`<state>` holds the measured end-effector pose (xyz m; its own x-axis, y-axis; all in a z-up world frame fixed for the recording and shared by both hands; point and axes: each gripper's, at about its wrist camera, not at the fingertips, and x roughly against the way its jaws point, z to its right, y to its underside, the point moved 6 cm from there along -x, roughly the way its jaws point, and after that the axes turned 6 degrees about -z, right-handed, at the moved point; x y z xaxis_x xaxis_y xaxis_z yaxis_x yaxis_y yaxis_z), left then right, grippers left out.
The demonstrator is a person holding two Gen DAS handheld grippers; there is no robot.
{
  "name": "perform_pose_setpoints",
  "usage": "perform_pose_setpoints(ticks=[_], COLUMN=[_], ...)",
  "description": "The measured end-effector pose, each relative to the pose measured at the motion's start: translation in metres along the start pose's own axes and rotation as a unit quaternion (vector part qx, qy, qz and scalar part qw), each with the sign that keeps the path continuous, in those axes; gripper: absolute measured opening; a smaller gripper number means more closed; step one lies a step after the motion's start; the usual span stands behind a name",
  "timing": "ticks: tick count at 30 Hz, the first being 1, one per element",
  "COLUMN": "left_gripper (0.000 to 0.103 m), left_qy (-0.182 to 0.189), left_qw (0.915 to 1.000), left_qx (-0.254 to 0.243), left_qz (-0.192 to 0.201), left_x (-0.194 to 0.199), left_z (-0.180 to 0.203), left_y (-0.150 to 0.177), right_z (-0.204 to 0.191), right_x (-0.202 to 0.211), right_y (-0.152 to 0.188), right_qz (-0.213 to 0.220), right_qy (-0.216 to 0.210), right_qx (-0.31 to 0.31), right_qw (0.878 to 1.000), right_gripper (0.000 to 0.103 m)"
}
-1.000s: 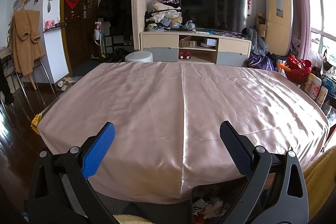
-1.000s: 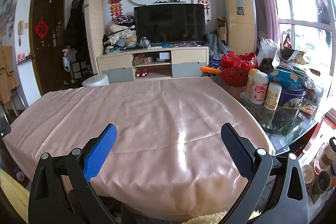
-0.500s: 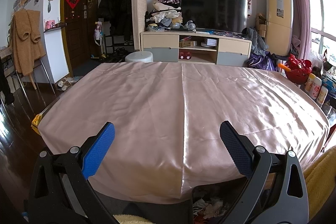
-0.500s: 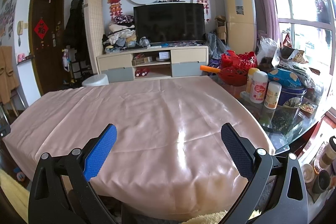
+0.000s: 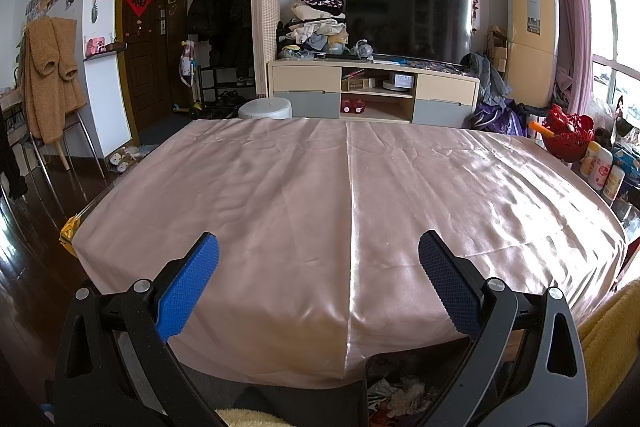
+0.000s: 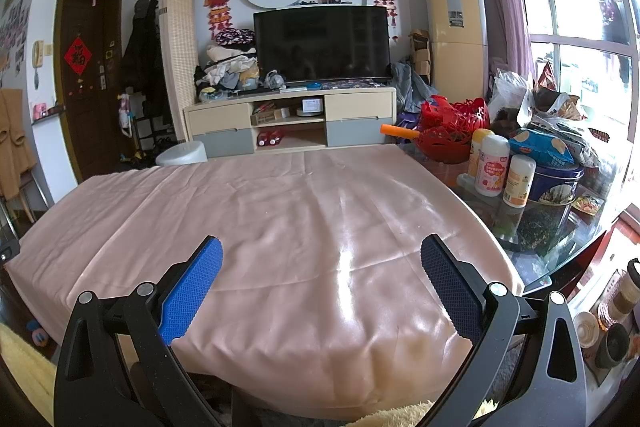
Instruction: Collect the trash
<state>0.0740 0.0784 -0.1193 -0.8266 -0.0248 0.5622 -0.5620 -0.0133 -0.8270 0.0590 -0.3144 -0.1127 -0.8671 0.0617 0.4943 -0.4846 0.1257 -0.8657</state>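
Observation:
A pink satin cloth (image 5: 320, 195) covers the table, and I see no loose trash on it. My left gripper (image 5: 319, 259) stands open above the near edge with nothing between its blue pads. Under that edge, a dark bin (image 5: 400, 391) holds crumpled paper scraps. In the right wrist view the same pink cloth (image 6: 280, 227) spreads ahead, and my right gripper (image 6: 321, 263) is open and empty over its near side.
At the table's right end, on bare glass (image 6: 532, 267), stand white bottles (image 6: 492, 167), a blue tin (image 6: 556, 183), snack bags and a red basket (image 6: 452, 135). Beyond the table are a white stool (image 5: 265, 108), a TV cabinet (image 5: 372, 95) and a chair with a brown robe (image 5: 50, 75).

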Motion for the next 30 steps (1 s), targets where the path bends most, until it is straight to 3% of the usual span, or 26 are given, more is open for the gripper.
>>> perform_pose_setpoints(ticks=[30], left_gripper=[0.095], left_qy=[-0.001], left_qw=[1.0000], left_qx=[-0.006], left_qz=[-0.006], left_x=[0.002], left_z=[0.010], left_y=[-0.001], right_z=[0.000], right_x=[0.001], right_y=[0.001], right_qz=[-0.001], right_qy=[0.001], right_qx=[0.000], right_qw=[1.000], right_gripper=[0.100])
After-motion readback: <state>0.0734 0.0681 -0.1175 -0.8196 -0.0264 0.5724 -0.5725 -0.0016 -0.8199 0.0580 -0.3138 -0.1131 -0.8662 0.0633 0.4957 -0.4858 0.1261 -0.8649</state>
